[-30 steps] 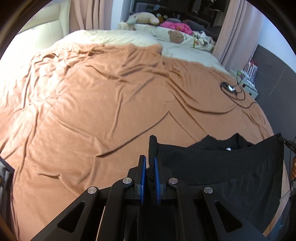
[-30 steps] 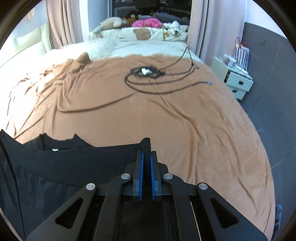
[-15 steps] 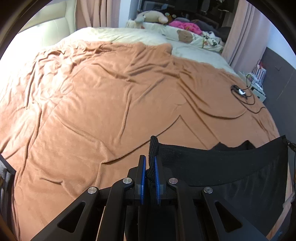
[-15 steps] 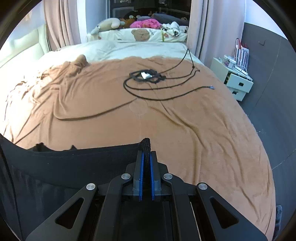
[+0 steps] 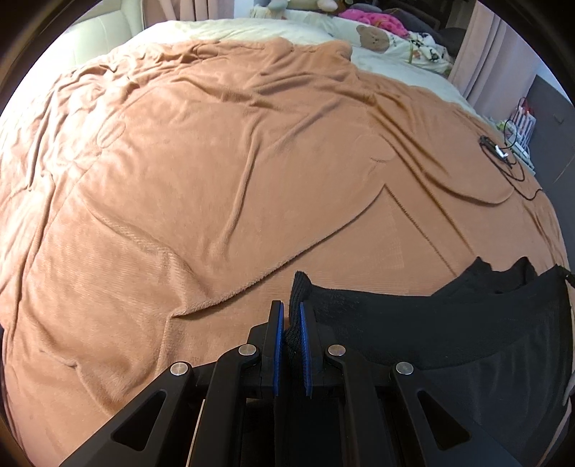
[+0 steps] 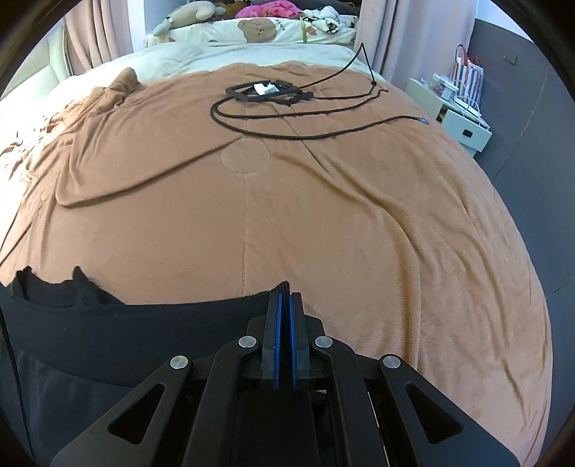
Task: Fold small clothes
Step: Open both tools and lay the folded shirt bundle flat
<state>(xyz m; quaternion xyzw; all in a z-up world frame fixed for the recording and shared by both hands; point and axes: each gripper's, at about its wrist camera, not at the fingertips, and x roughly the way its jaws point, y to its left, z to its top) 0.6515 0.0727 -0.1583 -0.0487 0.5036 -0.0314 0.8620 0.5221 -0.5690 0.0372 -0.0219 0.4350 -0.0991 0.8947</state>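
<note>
Currently mid-carry: left gripper (image 5: 291,319) and right gripper (image 6: 284,310) jaws pinched tight on opposite waistband ends of black shorts (image 5: 449,334), stretched above brown blanket (image 5: 233,172); next probably lowering flat for folding.

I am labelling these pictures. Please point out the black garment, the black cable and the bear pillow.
black garment (image 5: 431,323): left wrist view, on its stretched waistband.
black cable (image 6: 287,134): right wrist view, on the loop lying on the blanket.
bear pillow (image 6: 257,30): right wrist view, on the printed bear face.

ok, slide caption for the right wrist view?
Right claw shut on black garment band over brown blanket.
</note>
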